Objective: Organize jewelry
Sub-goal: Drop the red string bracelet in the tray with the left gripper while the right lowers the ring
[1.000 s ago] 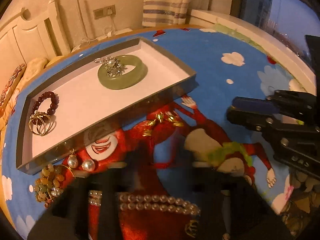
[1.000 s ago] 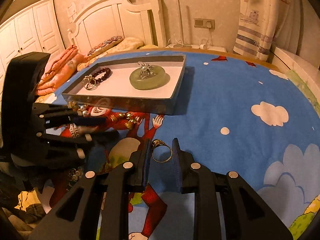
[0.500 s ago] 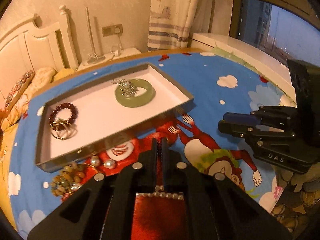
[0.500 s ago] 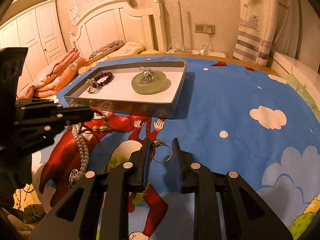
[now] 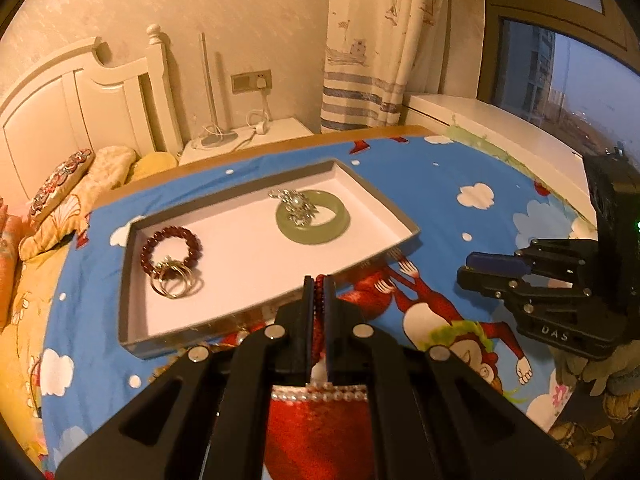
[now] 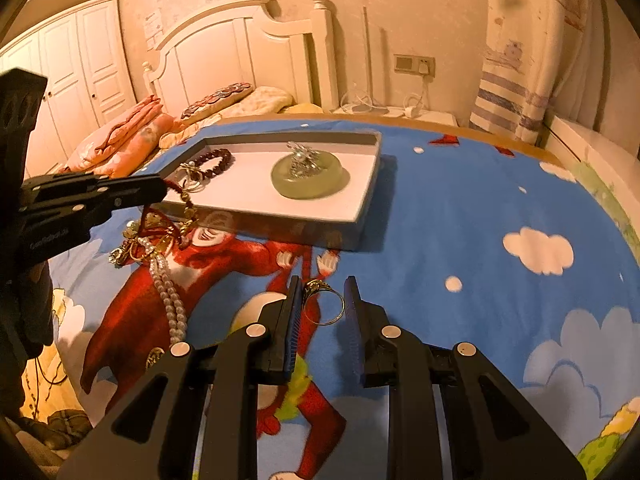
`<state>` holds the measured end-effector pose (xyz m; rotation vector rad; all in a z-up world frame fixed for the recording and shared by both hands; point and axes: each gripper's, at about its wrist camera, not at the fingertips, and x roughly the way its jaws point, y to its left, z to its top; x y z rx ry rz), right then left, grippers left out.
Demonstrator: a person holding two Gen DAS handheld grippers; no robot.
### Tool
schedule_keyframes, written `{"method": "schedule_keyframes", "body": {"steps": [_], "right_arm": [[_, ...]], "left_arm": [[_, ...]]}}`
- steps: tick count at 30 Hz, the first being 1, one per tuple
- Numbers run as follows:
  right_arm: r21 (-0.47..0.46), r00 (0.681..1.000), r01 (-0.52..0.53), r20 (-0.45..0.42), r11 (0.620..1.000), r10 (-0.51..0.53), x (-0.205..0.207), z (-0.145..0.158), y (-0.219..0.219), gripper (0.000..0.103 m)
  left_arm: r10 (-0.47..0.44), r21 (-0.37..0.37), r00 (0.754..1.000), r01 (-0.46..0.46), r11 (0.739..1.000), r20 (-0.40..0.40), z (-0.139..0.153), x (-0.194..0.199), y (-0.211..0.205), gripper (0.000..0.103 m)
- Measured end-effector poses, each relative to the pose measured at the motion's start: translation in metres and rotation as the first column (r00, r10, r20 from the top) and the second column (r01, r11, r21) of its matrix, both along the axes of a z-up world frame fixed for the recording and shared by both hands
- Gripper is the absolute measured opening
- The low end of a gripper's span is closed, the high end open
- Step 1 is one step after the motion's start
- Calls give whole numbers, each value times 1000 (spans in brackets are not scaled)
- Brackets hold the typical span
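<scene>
Red cord bracelet with gold charms point(image 6: 182, 216) hangs pinched tight in the left gripper point(image 5: 319, 286), just beside the shallow grey box tray point(image 5: 384, 198). Lift it clear over the wall. The right gripper point(image 6: 322, 300) holds a gold ring point(image 6: 323, 303).

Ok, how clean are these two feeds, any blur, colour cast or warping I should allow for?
Left wrist view: strong orange cast, fisheye bends the tray; the left claw is sharp, the pearls below it soft. Right wrist view: same cast and warp, ring in the right claw crisp, slight blur on the bangle.
</scene>
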<state>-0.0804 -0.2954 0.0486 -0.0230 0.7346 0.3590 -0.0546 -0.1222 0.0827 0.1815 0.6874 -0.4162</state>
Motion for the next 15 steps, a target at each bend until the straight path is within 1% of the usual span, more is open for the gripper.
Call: {"method": "schedule_keyframes", "body": {"steps": [7,15], "right_arm": [[-34,998,-45,45,998,46,16,16,20,22],[-41,994,-76,73,996,79,37,27,38,22]], "left_arm": [[14,24,1000,-15,1000,25,8,18,0,4],[38,24,998,-39,999,54,18,36,5,4]]}}
